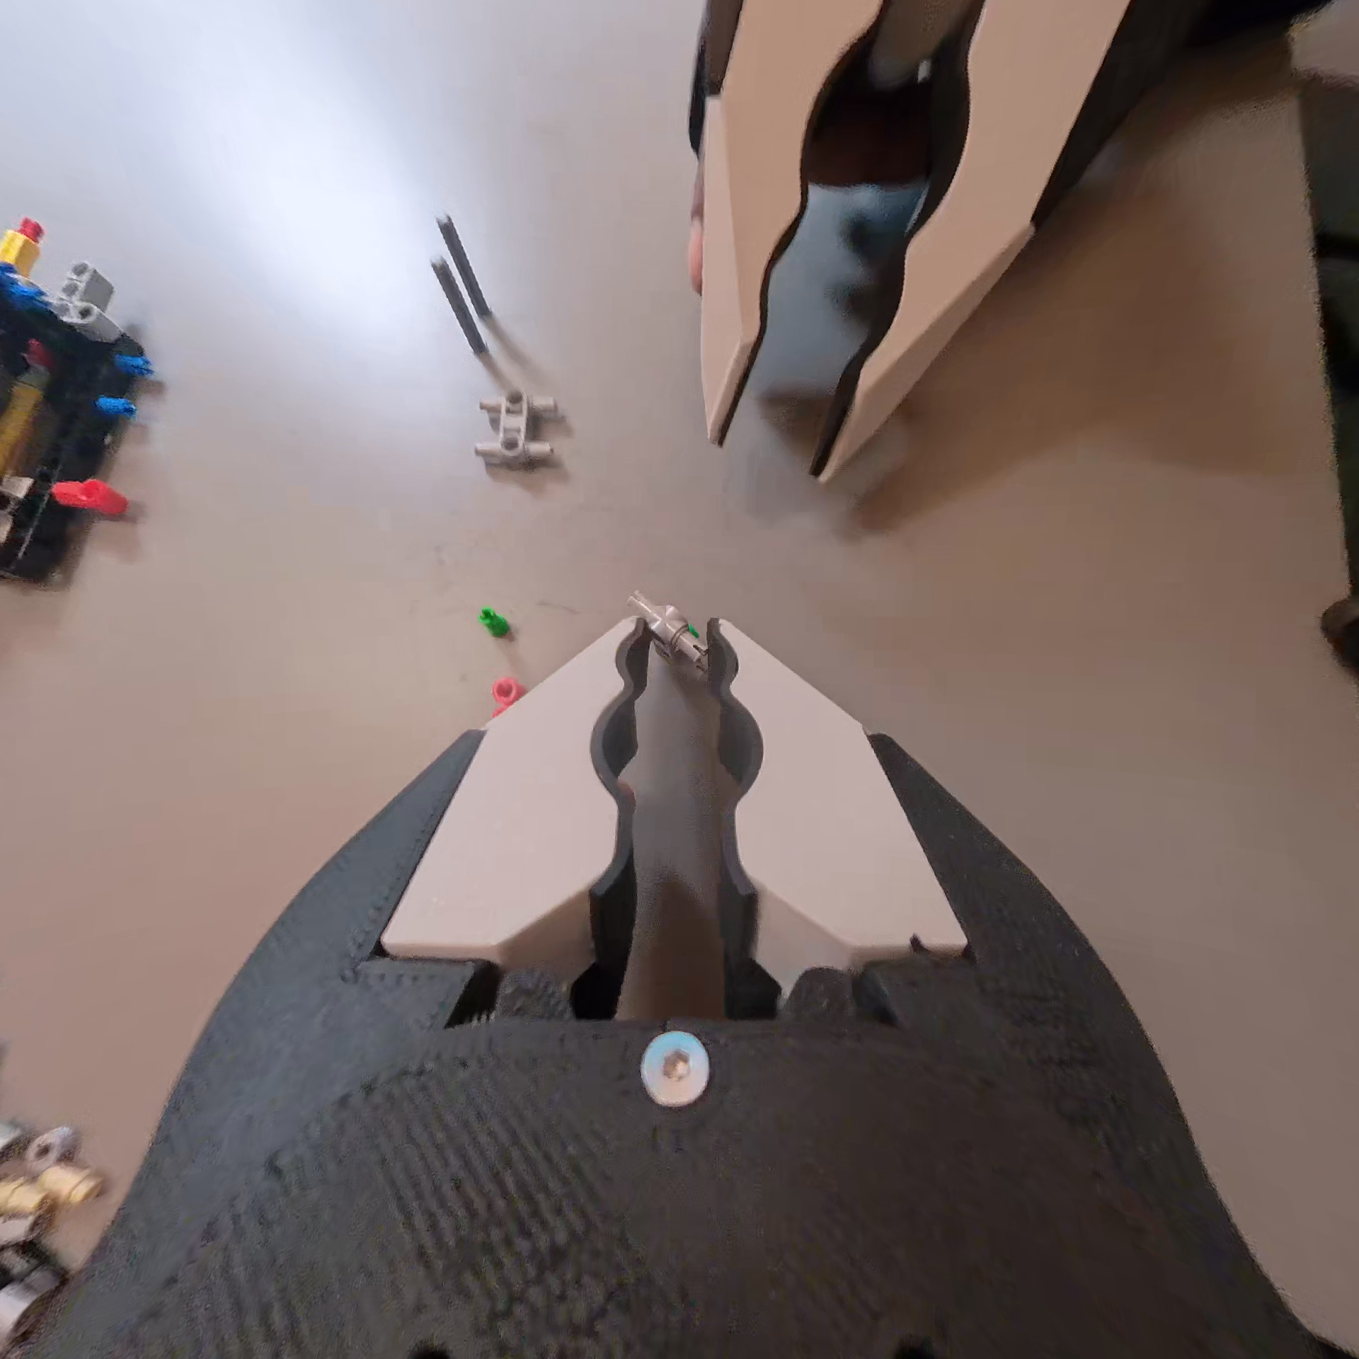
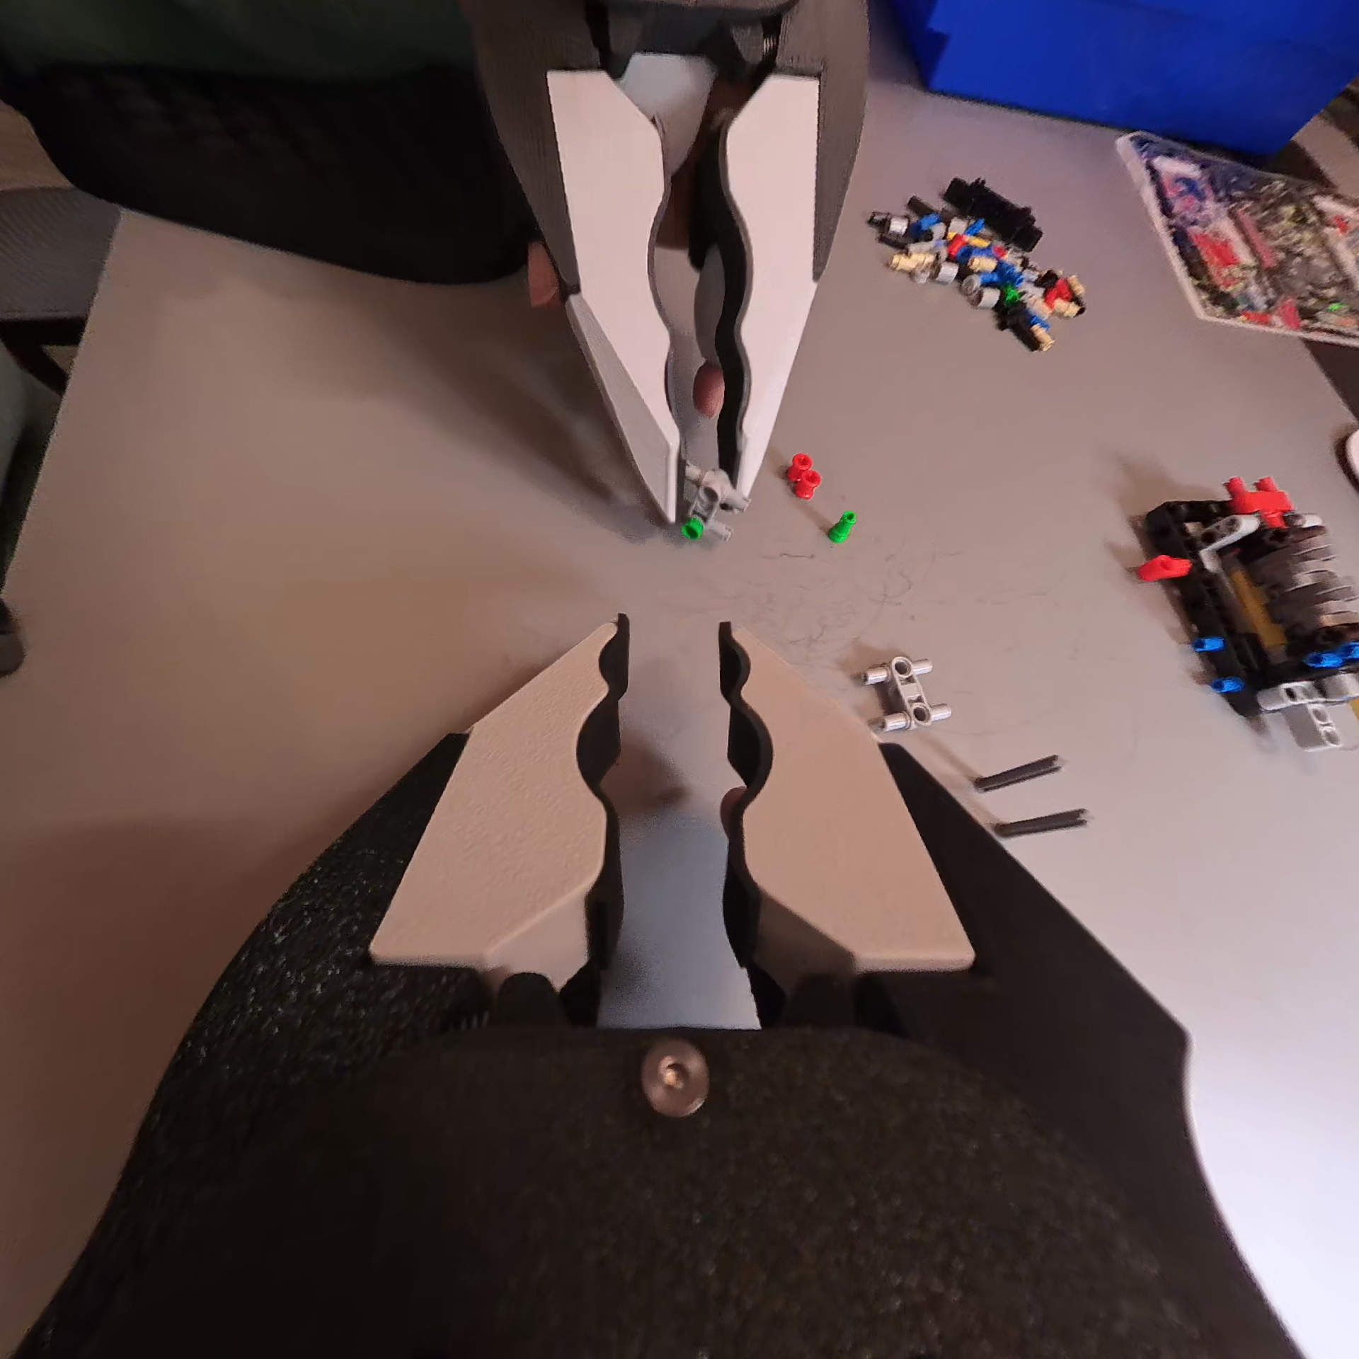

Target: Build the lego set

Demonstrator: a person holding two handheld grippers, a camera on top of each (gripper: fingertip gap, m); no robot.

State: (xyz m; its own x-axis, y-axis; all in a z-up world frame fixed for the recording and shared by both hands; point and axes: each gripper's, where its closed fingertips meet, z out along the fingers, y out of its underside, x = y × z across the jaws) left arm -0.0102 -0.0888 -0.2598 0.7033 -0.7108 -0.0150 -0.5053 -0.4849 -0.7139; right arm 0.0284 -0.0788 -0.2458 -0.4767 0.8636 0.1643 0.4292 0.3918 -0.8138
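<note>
My left gripper (image 1: 676,625) is shut on a small grey connector piece (image 1: 668,626) with a green pin in it, held just above the table. It also shows in the right wrist view (image 2: 707,507), with the grey connector (image 2: 710,507) and its green pin (image 2: 692,528) at its tips. My right gripper (image 2: 673,625) is open and empty, facing the left one across the table; it also shows in the left wrist view (image 1: 779,448). A second grey connector (image 2: 906,693) and two black axles (image 2: 1029,794) lie right of my right gripper. The partly built black model (image 2: 1250,625) sits at far right.
A loose green pin (image 2: 842,527) and a red piece (image 2: 804,476) lie near the left gripper. A pile of mixed loose parts (image 2: 978,261) sits at the back, beside an instruction booklet (image 2: 1265,235) and a blue bin (image 2: 1125,66).
</note>
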